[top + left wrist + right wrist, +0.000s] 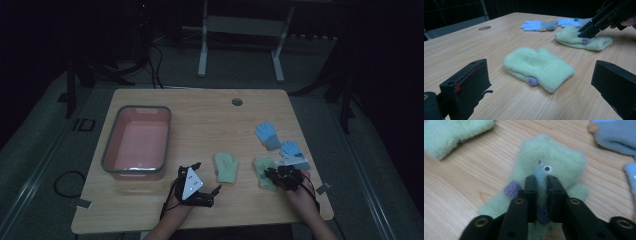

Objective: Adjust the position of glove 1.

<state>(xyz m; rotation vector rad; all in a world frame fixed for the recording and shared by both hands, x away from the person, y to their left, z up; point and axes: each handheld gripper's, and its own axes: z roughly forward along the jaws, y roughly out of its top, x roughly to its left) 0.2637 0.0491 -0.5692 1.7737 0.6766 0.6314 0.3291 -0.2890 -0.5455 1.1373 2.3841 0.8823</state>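
- Right tool (pixel 541 195) was down on the green mitten (pixel 549 162) at the right side of the desk (pixel 210 120), jaws pinched on a raised fold of fleece near the middle of the mitten.
- I read that as gripping: pads pressed into the fabric from both sides, a thin ridge of it squeezed between them.
- Left tool (pixel 539 85) was wide open, nothing between its jaws, hovering low over the desk.
- A second green mitten (pixel 539 68) lay flat straight ahead of the left tool, near it, untouched.
- Beyond the right tool, slightly to its right, lay two blue gloves (pixel 267 134), close to the held mitten; I couldn't tell if they touched it.
- Pink tub (pixel 137 142) sat to the left of the left tool, well apart from the mittens.
- Handling, my judgement: the mitten was light, soft and limp. It would drape and sag once lifted, with no risk of breakage.
- Fleece is grippy, so slip looked unlikely, but a shallow pinch might catch only the top layer and let the rest hang.
- Best hold, I judged: a deep bite through both layers near the middle or the cuff, clear of the purple pompoms (pixel 512 189).
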